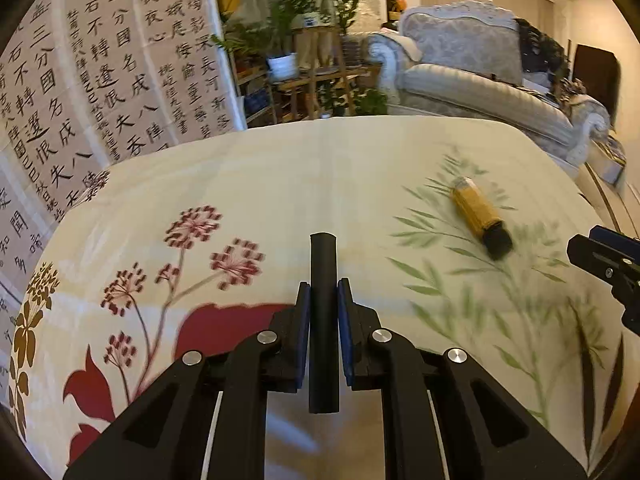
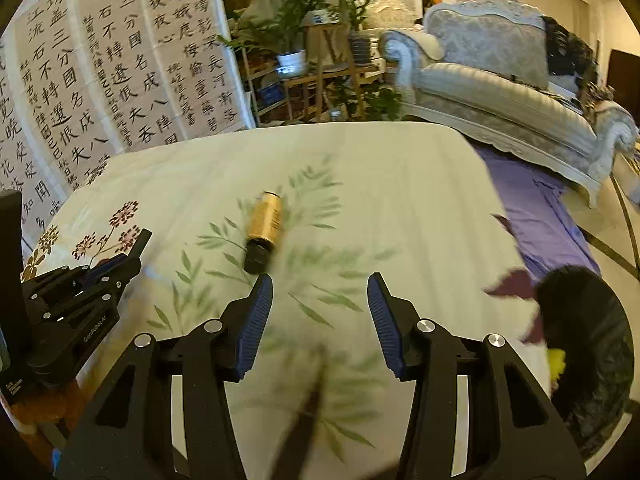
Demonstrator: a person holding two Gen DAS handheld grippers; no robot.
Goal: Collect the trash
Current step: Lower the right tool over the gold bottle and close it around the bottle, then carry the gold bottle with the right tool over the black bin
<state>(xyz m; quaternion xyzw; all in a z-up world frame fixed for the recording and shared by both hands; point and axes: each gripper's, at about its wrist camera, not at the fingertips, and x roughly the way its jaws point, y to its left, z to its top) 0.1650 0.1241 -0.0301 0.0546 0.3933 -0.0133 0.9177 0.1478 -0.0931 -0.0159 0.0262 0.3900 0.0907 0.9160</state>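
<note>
My left gripper (image 1: 324,290) is shut on a black stick-like handle (image 1: 323,320) that stands up between its blue pads. A gold tube with a black cap (image 1: 480,216) lies on the floral tablecloth (image 1: 280,176), ahead and to the right of that gripper. In the right wrist view the same gold tube (image 2: 265,229) lies just beyond the left fingertip of my right gripper (image 2: 320,292), which stands open with nothing between its fingers. The left gripper (image 2: 100,276) shows at the left edge there, and the right gripper's tip (image 1: 604,260) shows at the right edge of the left wrist view.
A black bag (image 2: 588,344) with something yellow inside hangs at the table's right side. A purple cloth (image 2: 540,216) lies on the floor beyond it. A grey sofa (image 2: 500,92), potted plants on wooden stands (image 2: 320,60) and calligraphy panels (image 2: 120,60) stand behind the table.
</note>
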